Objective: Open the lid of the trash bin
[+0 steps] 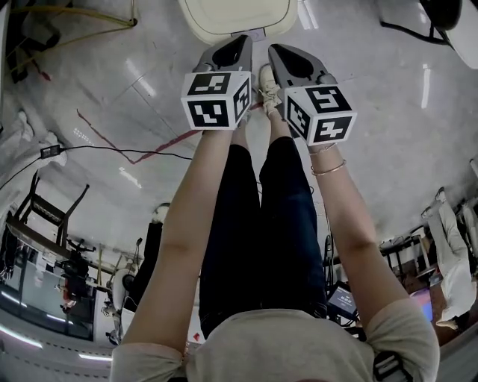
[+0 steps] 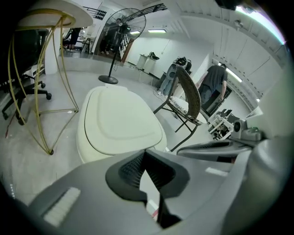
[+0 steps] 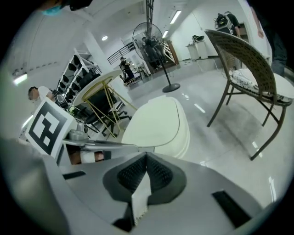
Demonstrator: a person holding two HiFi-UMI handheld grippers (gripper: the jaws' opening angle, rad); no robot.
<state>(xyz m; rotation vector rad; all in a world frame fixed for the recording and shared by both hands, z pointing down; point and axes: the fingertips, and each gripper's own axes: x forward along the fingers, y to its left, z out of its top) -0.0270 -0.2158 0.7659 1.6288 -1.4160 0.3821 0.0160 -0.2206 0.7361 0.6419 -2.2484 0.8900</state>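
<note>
The trash bin's cream lid (image 1: 237, 16) lies closed at the top of the head view, just beyond both grippers. My left gripper (image 1: 237, 41) and right gripper (image 1: 278, 51) hover side by side above the bin's near edge, touching nothing. Both are shut, with nothing held. In the left gripper view the lid (image 2: 119, 121) fills the middle ahead of the left gripper (image 2: 144, 153), with the right gripper's body (image 2: 220, 147) at the right. The right gripper view shows the lid (image 3: 158, 124) beyond the right gripper (image 3: 146, 156), and the left gripper's marker cube (image 3: 46, 126) at the left.
A wicker chair (image 2: 188, 98) stands right of the bin, and a gold wire-frame table (image 2: 41, 69) left of it. A standing fan (image 2: 121, 27) is behind. The person's shoe (image 1: 267, 82) rests near the bin's base. Red tape (image 1: 127, 145) and a cable (image 1: 112, 149) cross the floor.
</note>
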